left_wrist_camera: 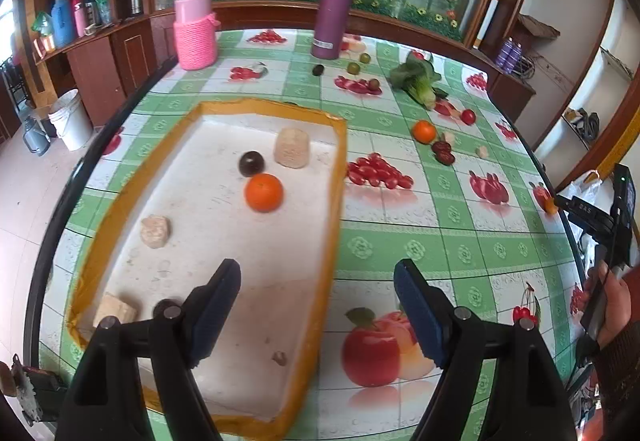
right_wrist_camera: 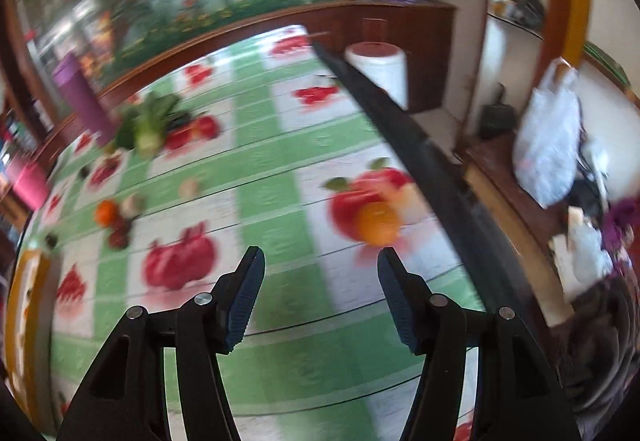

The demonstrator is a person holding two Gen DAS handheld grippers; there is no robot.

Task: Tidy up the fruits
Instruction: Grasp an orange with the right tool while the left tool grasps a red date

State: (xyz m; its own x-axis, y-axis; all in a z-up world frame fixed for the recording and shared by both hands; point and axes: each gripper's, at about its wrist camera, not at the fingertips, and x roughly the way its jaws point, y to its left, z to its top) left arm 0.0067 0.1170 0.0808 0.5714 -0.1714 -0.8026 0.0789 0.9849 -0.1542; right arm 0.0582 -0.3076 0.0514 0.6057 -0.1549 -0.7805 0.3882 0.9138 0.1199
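Left wrist view shows the left gripper point(left_wrist_camera: 318, 281) empty with jaws apart above the yellow-rimmed tray point(left_wrist_camera: 338, 161), where one orange point(left_wrist_camera: 263, 192) already lies, while the right gripper point(right_wrist_camera: 320, 267), also apart and empty, points toward another orange point(right_wrist_camera: 378, 227) on the tablecloth point(right_wrist_camera: 264, 193), probably to collect it next.

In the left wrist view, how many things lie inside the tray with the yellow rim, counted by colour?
Orange fruit: 1
Dark round fruits: 2
Beige chunks: 3
Small brownish piece: 1
Total in the tray: 7
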